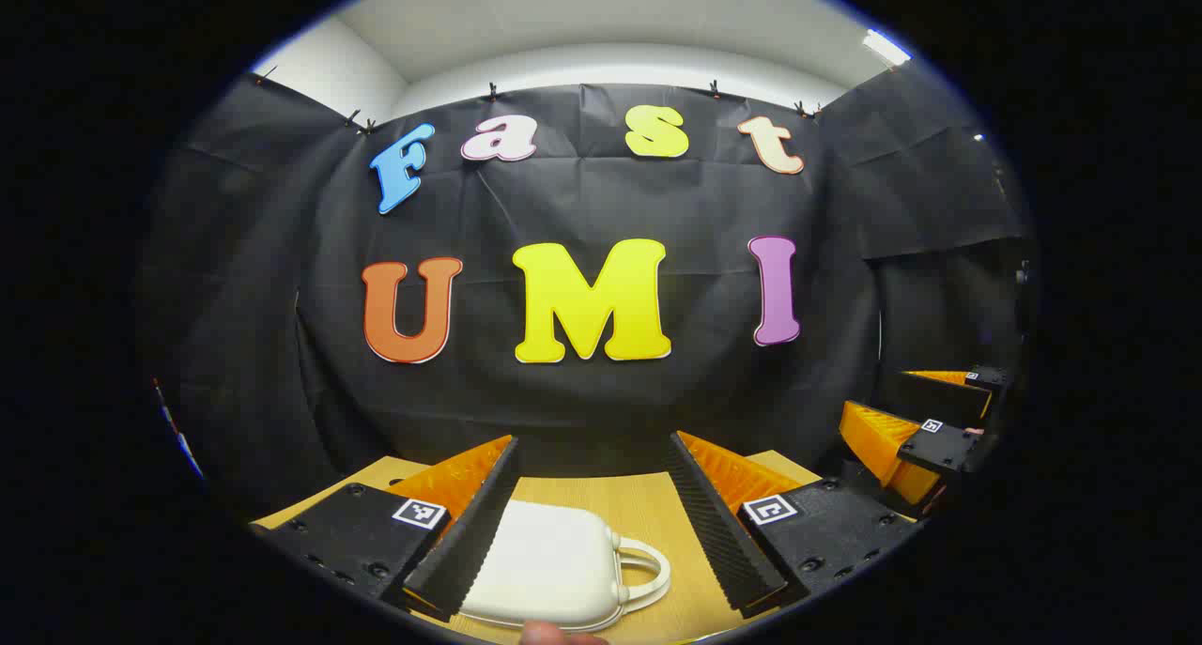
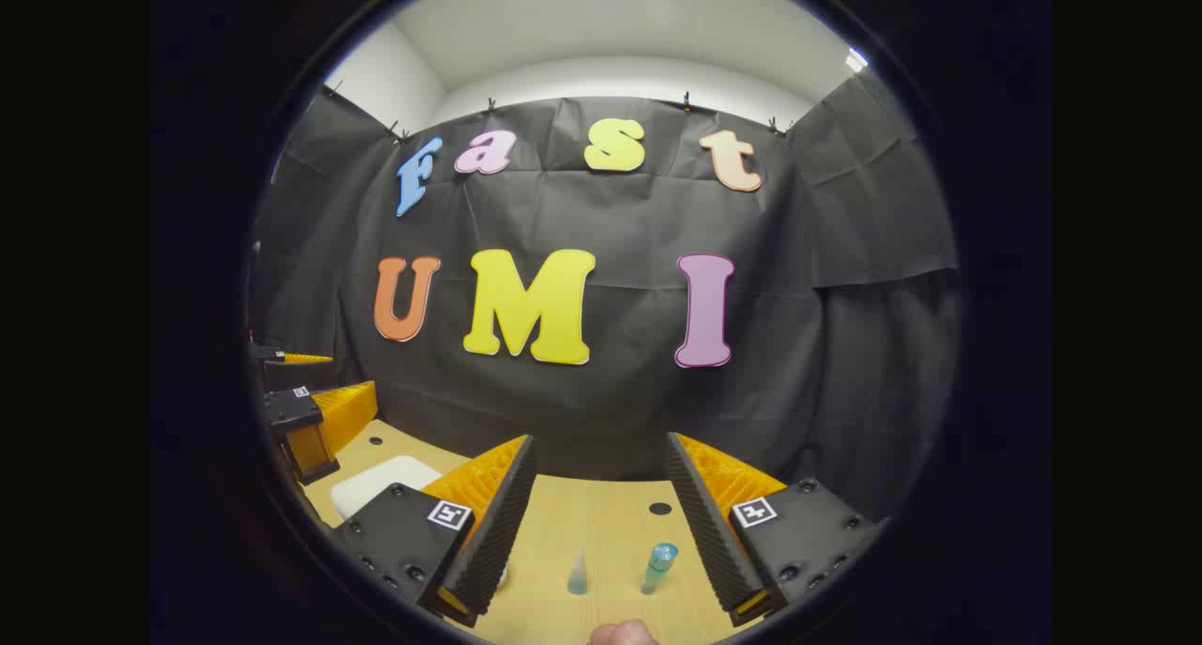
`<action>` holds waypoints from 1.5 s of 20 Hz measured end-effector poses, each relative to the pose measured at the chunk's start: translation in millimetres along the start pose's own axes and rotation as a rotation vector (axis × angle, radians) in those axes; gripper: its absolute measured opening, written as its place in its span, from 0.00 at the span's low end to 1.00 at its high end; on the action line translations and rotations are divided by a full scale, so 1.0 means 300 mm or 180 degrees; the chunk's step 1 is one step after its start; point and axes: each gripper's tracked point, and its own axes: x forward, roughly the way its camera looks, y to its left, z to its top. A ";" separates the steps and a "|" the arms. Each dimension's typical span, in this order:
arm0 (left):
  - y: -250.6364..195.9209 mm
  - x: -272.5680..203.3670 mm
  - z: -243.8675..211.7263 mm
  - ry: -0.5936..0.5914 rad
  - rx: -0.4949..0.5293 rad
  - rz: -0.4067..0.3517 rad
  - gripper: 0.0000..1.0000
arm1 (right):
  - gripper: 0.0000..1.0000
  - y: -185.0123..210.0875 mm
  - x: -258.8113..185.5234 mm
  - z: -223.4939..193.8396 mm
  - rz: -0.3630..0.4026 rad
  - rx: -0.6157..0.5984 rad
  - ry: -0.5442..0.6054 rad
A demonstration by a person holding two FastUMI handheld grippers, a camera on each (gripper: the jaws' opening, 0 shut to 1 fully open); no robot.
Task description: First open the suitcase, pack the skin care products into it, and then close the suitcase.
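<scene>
Below, closed white suitcase [image 1: 554, 565] between spread left tongs [image 1: 593, 523].

Suitcase [image 1: 554, 560] partly behind a finger; latch perhaps hidden.

1. Left gripper view is riding low over the table [image 1: 648, 504], facing the back wall, suitcase [image 1: 554, 565] close below.
2. Right gripper view is sitting alongside to the right, facing the same wall, bottles [image 2: 657, 566] near.
3. Both are sharing the wall, table [image 2: 601, 523] and suitcase [image 2: 380, 481].
</scene>
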 end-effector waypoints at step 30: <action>-0.213 0.102 -0.378 0.0802 0.0983 -0.0341 0.99 | 0.82 -0.254 0.013 -0.212 -0.0119 -0.0206 0.0469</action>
